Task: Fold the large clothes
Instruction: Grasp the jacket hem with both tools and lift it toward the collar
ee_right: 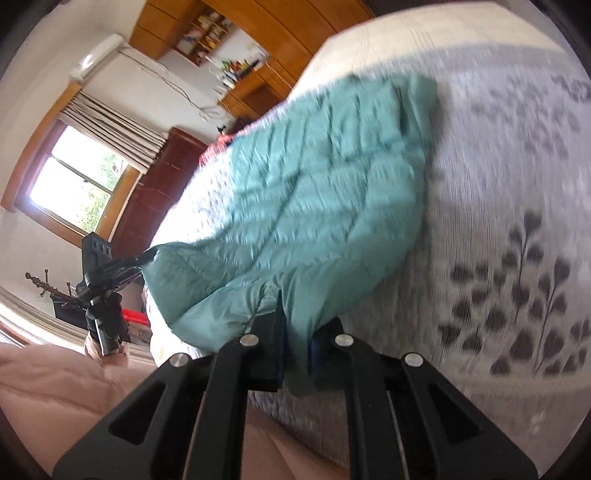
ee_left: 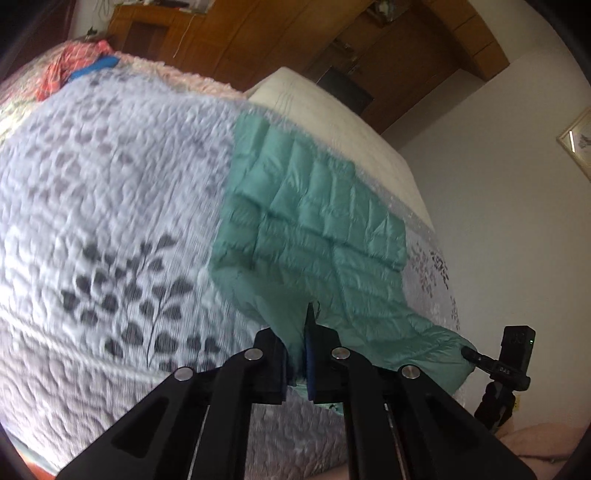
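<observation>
A teal quilted puffer jacket (ee_left: 314, 221) lies on a bed covered by a grey leaf-print quilt (ee_left: 110, 221). My left gripper (ee_left: 297, 354) is shut on the jacket's near edge, with teal fabric pinched between its black fingers. My right gripper (ee_right: 295, 350) is shut on another part of the near edge of the jacket (ee_right: 314, 192), which is lifted off the quilt (ee_right: 517, 258). In the left wrist view the right gripper (ee_left: 476, 356) holds the jacket's corner at the right. In the right wrist view the left gripper (ee_right: 144, 258) holds the far left corner.
A cream mattress end (ee_left: 332, 122) and wooden wardrobes (ee_left: 258, 29) lie beyond the bed. Orange and blue cloth (ee_left: 81, 66) sits at the far left of the bed. A window (ee_right: 77, 184), a coat rack (ee_right: 48, 284) and the person's pink sleeve (ee_right: 55, 387) show at the left.
</observation>
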The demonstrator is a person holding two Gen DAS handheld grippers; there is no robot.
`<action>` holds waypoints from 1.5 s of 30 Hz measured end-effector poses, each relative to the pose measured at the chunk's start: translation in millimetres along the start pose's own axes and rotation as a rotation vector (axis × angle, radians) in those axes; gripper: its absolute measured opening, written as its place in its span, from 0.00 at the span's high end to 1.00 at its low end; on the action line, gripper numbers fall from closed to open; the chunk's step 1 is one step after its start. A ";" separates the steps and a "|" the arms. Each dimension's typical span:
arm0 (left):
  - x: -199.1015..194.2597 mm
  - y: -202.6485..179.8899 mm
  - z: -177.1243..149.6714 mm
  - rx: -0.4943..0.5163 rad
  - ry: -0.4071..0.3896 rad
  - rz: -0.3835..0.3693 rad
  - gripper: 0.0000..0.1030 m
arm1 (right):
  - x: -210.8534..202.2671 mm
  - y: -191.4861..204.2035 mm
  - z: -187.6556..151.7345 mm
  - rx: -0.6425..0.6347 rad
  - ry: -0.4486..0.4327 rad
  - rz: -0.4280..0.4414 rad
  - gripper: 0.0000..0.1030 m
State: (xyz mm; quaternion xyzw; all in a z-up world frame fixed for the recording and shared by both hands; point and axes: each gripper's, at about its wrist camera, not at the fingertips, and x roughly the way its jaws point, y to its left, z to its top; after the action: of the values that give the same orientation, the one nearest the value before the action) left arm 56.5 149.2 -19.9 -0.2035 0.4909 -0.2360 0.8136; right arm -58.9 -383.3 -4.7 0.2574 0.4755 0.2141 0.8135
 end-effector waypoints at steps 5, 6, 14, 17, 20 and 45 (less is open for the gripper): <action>10.1 -8.4 42.1 0.041 -0.051 -0.002 0.94 | -4.5 4.1 50.1 -0.041 -0.053 -0.009 0.92; 13.2 -8.7 50.3 0.043 -0.059 -0.004 0.94 | -4.5 4.4 58.8 -0.048 -0.059 -0.015 0.92; 45.9 -12.3 117.1 0.064 -0.106 -0.018 0.94 | 8.1 -1.5 128.5 -0.067 -0.102 -0.038 0.92; 61.9 -15.5 145.3 0.081 -0.118 -0.017 0.94 | 16.9 -11.3 155.3 -0.055 -0.110 -0.045 0.92; 78.5 -18.4 172.5 0.088 -0.129 -0.006 0.94 | 28.7 -26.4 184.1 -0.028 -0.113 -0.047 0.92; 262.0 46.3 284.0 -0.053 0.017 0.155 0.93 | 177.9 -155.8 321.2 0.238 0.042 -0.092 0.92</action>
State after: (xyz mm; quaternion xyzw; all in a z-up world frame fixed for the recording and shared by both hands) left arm 425.7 61.8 -106.5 -0.1843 0.5183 -0.1608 0.8194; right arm 322.2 -467.7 -86.3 0.3256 0.5256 0.1237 0.7761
